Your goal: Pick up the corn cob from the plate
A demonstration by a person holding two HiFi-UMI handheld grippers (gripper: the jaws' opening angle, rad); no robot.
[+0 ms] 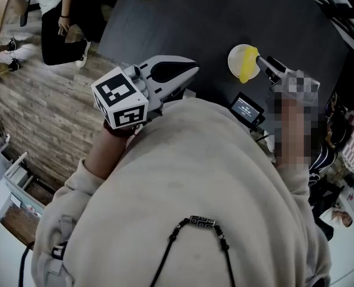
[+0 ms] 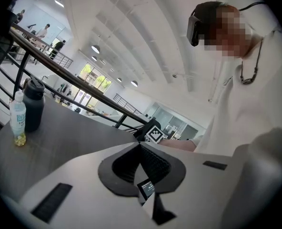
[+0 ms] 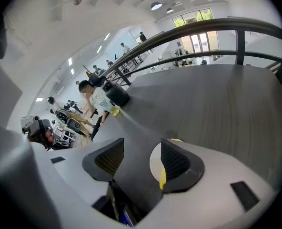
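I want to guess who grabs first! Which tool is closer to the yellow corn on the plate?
Right. The right tool is open, its tips just by the corn cob on the plate. The left tool is shut, back by the person's chest, well away.

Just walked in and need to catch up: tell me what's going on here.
A person holds a gripper in each hand over a dark table. The right gripper is open and angled down at the corn on a plate; its fingers have not closed on the corn. The left gripper is shut and empty, held near the person's chest.
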